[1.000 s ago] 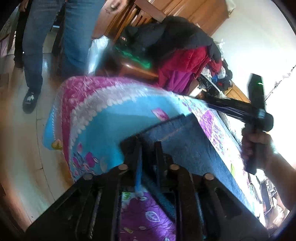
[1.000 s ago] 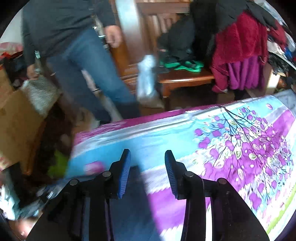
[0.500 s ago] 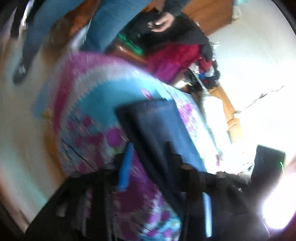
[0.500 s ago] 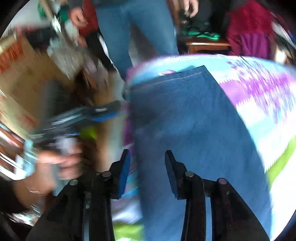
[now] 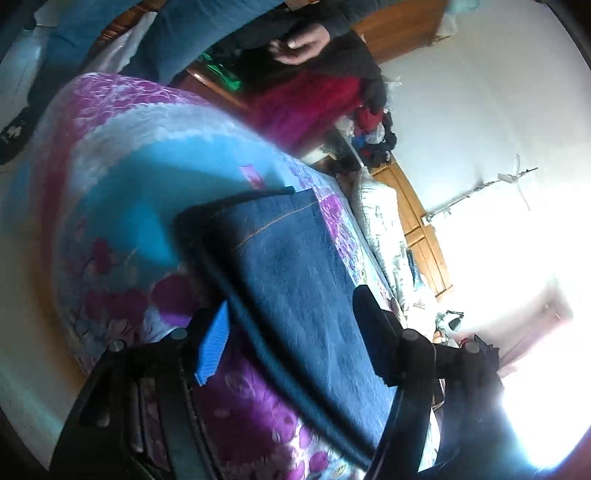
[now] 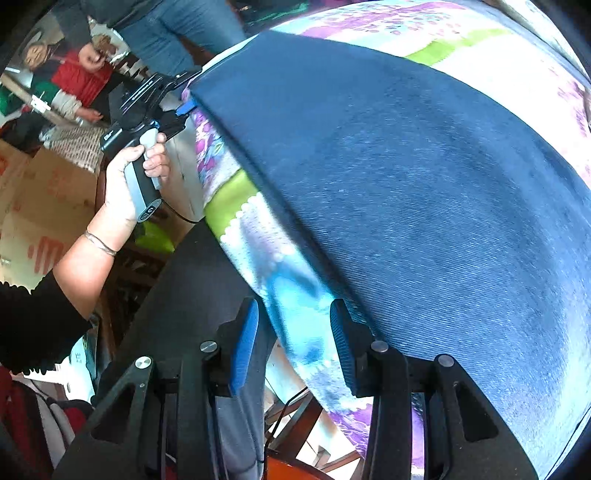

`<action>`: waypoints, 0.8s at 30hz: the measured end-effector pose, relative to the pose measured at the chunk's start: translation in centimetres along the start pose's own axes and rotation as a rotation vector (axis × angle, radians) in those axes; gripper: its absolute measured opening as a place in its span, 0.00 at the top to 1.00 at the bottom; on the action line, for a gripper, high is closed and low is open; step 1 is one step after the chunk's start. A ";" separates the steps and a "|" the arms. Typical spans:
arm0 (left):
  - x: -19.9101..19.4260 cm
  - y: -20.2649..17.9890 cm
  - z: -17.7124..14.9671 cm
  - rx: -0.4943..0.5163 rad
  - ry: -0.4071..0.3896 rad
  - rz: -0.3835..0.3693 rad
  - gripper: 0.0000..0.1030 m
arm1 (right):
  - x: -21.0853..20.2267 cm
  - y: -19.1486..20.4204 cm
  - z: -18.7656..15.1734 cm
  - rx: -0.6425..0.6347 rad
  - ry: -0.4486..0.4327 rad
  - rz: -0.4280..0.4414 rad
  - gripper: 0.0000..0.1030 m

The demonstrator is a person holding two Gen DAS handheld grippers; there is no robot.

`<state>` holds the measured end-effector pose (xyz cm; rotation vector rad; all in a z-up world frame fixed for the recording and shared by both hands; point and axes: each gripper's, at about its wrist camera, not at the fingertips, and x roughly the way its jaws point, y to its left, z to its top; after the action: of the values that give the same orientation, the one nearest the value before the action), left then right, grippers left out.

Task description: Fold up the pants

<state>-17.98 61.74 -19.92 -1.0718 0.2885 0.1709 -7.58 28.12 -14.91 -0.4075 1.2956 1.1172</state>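
Observation:
Dark blue denim pants (image 5: 295, 266) lie folded flat on a floral bedspread (image 5: 129, 166). My left gripper (image 5: 295, 339) is open, its fingers wide apart on either side of the pants' long folded edge, near the hem end. In the right wrist view the pants (image 6: 424, 184) fill the upper right. My right gripper (image 6: 293, 343) is open at the bed's side, its right finger (image 6: 343, 343) just beside the pants' near edge over the bedspread (image 6: 288, 295). The left gripper (image 6: 184, 107) shows at the pants' far corner, held by a hand (image 6: 136, 166).
A person in jeans (image 5: 192, 33) stands at the bed's far end, next to a chair piled with red and black clothes (image 5: 306, 99). A rolled quilt (image 5: 376, 218) and a wooden headboard (image 5: 417, 221) line the far side. Cardboard boxes (image 6: 44, 206) stand beside the bed.
The left gripper, nearly shut on the pants' corner a second ago, has spread open. The right gripper has swung from the bed's end to the pants' side edge.

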 end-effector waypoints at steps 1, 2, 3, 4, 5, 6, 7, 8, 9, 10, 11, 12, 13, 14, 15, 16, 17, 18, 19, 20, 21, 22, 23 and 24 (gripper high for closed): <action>0.1 -0.1 0.1 0.006 -0.001 -0.007 0.43 | 0.1 0.1 -0.6 0.007 -0.003 -0.009 0.57; 0.3 -0.2 0.2 0.018 0.005 0.001 0.49 | 0.0 0.0 -0.8 0.011 -0.004 -0.016 0.57; 0.9 -0.3 0.4 0.038 0.021 0.024 0.56 | -0.2 0.2 -1.2 0.012 -0.006 -0.015 0.57; 1.3 -0.3 0.5 0.059 0.030 0.040 0.62 | -0.5 0.1 -1.6 0.015 -0.006 -0.017 0.57; 1.4 -0.2 0.6 0.070 0.032 0.053 0.79 | -0.6 0.3 -2.1 0.016 -0.007 -0.024 0.57; 1.5 0.1 0.9 0.067 0.038 0.066 0.85 | -0.8 0.4 -2.1 0.014 -0.011 -0.029 0.57; 1.4 0.6 1.0 0.050 0.045 0.044 0.86 | -1.1 0.2 -2.7 0.021 -0.012 -0.030 0.57; 1.3 1.0 1.0 0.032 0.047 0.027 0.87 | -1.5 -0.2 -3.4 0.031 -0.014 -0.034 0.57; 1.3 1.1 0.9 0.029 0.049 0.024 0.87 | -1.6 -0.5 -3.4 0.038 -0.016 -0.039 0.57; 1.3 0.8 0.8 0.047 0.053 0.031 0.87 | -1.8 -0.7 -3.7 0.044 -0.019 -0.047 0.57; 1.3 0.6 0.8 0.059 0.056 0.038 0.87 | -2.2 -1.3 -3.9 0.048 -0.024 -0.055 0.57; 1.2 0.3 0.9 0.065 0.060 0.045 0.87 | -2.3 -1.7 -3.7 0.054 -0.028 -0.060 0.57; 1.1 0.1 1.0 0.066 0.059 0.049 0.88 | -2.8 -2.4 -4.1 0.063 -0.035 -0.064 0.57; 0.9 -0.2 1.0 0.074 0.053 0.054 0.90 | -3.1 -2.5 -4.5 0.070 -0.042 -0.070 0.57; 0.8 -0.7 1.0 0.088 0.042 0.061 0.91 | -3.4 -2.7 -4.7 0.075 -0.050 -0.076 0.57; 0.6 -1.4 1.0 0.107 0.034 0.073 0.92 | -3.9 -2.8 -5.2 0.081 -0.061 -0.082 0.57; 0.5 -2.4 1.0 0.130 0.027 0.083 0.93 | -4.5 -2.9 -5.6 0.085 -0.072 -0.090 0.57; 0.4 -3.3 1.1 0.154 0.023 0.086 0.93 | -4.8 -2.8 -5.8 0.088 -0.080 -0.098 0.57; 0.4 -4.4 1.1 0.183 0.020 0.081 0.93 | -5.7 -3.4 -6.6 0.094 -0.094 -0.107 0.57; 0.7 -5.1 1.2 0.206 0.023 0.077 0.93 | -6.3 -3.6 -7.2 0.102 -0.109 -0.115 0.57; 0.8 -6.6 0.9 0.247 0.033 0.073 0.93 | -7.1 -4.0 -7.8 0.110 -0.122 -0.124 0.57; 1.0 -8.5 0.4 0.306 0.051 0.068 0.93 | -7.8 -4.0 -8.3 0.124 -0.142 -0.139 0.57; 1.4 -10.7 -0.4 0.375 0.079 0.073 0.93 | -8.6 -4.6 -8.8 0.137 -0.161 -0.149 0.57; 1.9 -12.5 -1.2 0.435 0.113 0.079 0.93 | -9.5 -5.0 -9.7 0.158 -0.186 -0.159 0.57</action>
<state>-12.87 54.80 -10.61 -0.6402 0.4470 0.1113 -7.62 14.20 -10.82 -0.2760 1.1570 0.8907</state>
